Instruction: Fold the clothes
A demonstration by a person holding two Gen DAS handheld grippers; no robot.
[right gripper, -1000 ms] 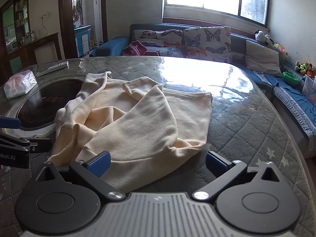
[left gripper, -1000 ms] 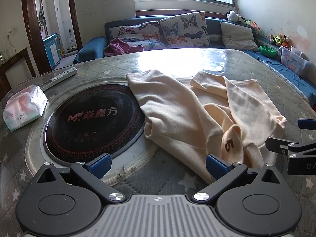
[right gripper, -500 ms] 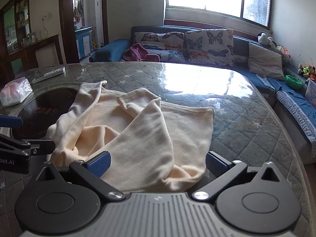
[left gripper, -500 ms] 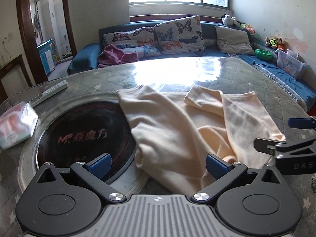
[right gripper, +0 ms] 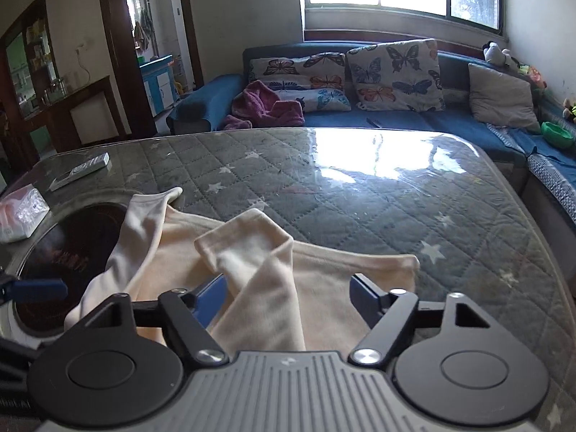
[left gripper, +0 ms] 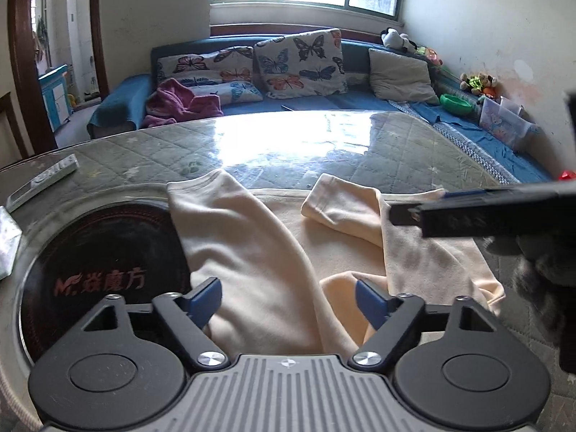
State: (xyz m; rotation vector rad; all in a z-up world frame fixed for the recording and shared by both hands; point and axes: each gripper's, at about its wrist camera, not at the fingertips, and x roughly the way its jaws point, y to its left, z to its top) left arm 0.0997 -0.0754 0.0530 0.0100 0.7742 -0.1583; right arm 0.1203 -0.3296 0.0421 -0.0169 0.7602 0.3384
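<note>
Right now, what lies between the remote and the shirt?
Left wrist view: only bare table between remote and shirt.

The left hand-held gripper (left gripper: 288, 297) and right hand-held gripper (right gripper: 288, 297) both hover low, fingers spread apart.

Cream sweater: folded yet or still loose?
Loose. The cream sweater lies rumpled on the table, both sleeves flopped across its body.

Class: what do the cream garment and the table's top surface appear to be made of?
Cream long-sleeved garment: probably soft matte cotton knit; it drapes and creases limply. Table's top surface: apparently glossy clear glass or plastic over grey quilted star-print fabric; it mirrors the window.
</note>
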